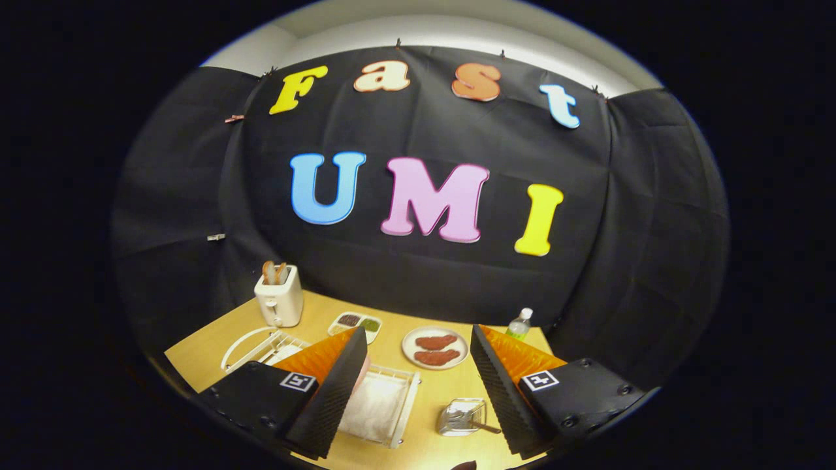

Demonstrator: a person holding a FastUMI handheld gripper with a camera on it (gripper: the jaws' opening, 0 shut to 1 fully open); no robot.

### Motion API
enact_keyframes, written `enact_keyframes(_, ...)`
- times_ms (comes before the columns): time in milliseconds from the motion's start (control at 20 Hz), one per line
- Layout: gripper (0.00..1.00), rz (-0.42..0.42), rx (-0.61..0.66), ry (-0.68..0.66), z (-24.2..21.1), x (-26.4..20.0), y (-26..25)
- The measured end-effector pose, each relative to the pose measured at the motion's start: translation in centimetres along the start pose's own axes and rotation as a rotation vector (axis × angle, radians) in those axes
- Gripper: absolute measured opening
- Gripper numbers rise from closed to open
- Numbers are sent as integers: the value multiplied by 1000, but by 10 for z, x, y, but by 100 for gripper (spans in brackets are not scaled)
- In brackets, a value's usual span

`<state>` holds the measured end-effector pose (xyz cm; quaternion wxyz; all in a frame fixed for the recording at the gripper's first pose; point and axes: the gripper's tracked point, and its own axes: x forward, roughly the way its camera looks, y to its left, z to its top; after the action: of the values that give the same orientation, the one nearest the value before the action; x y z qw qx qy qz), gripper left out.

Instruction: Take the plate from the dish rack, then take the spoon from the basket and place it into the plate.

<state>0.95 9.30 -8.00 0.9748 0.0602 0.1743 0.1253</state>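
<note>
Nothing done yet: gripper [418, 391] wide open and empty above table [209, 356], plate [363, 373] apparently in rack [392, 405], spoon [483, 427] in basket [460, 418].

The gripper [418, 385] hovered above the table with its two fingers [330, 398] spread wide apart, nothing held between them. Both fingers angled forward and slightly inward toward their tips, the ridged inner pads [499, 391] facing each other across the gap, touching nothing on either side.
</note>
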Motion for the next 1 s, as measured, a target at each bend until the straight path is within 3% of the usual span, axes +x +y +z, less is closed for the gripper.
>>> enact_keyframes(350,99,15,221,368,-81,60,48)
enact_keyframes(500,94,8,201,479,-110,82,64)
enact_keyframes(700,86,-64,164,590,-144,107,69)
enact_keyframes(800,78,-124,150,606,-154,119,64)
enact_keyframes(1000,37,-216,130,664,-174,128,62)
